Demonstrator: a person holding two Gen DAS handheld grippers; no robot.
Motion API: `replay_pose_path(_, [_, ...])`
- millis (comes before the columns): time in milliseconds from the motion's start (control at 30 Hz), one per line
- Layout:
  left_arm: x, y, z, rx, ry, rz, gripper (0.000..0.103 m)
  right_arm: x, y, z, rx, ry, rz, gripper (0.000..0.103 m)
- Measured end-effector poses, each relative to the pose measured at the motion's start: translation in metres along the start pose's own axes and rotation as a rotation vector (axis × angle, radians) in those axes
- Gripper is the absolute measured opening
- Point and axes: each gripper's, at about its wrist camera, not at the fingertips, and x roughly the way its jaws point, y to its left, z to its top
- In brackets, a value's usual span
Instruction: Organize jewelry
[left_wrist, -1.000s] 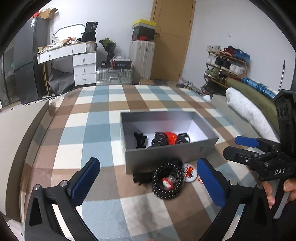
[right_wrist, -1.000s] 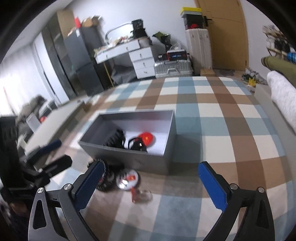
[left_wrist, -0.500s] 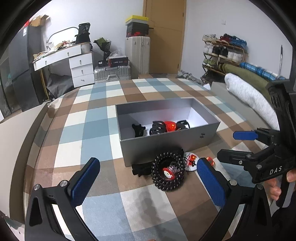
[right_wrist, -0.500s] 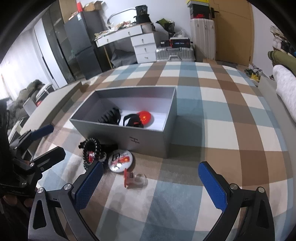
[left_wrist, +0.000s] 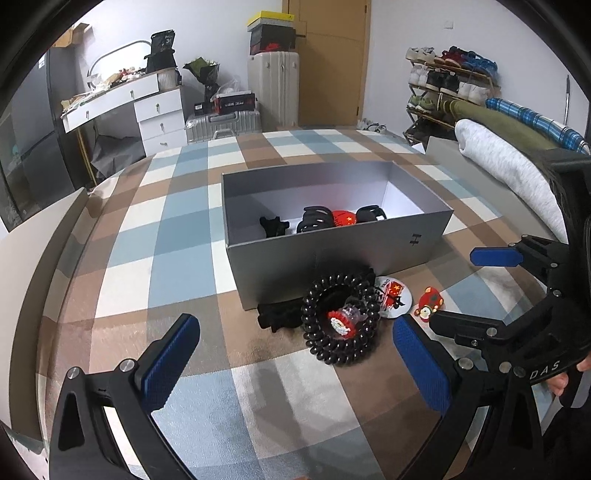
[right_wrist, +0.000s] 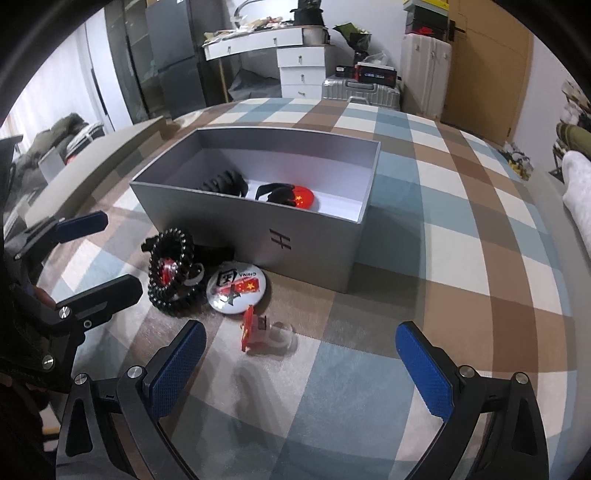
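The jewelry is split into two groups: some is inside the grey box and some is on the checked cloth just in front of it.

The box is the biggest thing and is left with no lid, most likely so small things can be dropped in from above. Inside it, a few black hair clips and a round red badge are seen lying near the front wall. The rest of the white floor of the box is bare, so there looks to be plenty of room.

Outside the box, a black coil hair tie is seen lying flat, with a small red and white charm inside its ring. A black clip is touching its left side. Just beside it, a white round badge is lying face up. The smallest piece, a little red clip, is a bit apart, nearest the right gripper.

Both claws are held wide apart, with nothing between the blue pads. The left gripper is pointed at the coil tie, and the right one at the little red clip. They are probably held low and spread so the next pieces can be picked up and put in the box.
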Motion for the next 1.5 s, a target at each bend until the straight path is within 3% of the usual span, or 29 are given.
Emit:
replay_pose_path(433, [0.002,-0.001,-0.002,0.003,0.009,0.007,0.102,0.011,-0.002,-0.004,-0.064,0.045,-0.120,0.103])
replay_pose_path(700, [0.003,-0.002,-0.003,0.008,0.011,0.009,0.102,0.008,-0.013,-0.001,-0.025,0.037,-0.126,0.103])
replay_pose_path(933, [0.004,-0.005,-0.004,0.020,0.023,0.005,0.102,0.009,-0.001,-0.002,-0.046,0.019,-0.104,0.101])
replay_pose_path(1200, [0.004,-0.005,-0.004,0.022,0.025,0.006,0.102,0.011,0.007,-0.002,-0.061,0.015,-0.075,0.073])
replay_pose_path(1500, [0.004,-0.005,-0.004,0.024,0.025,0.006,0.102,0.010,0.010,-0.002,-0.049,0.008,-0.012,0.063])
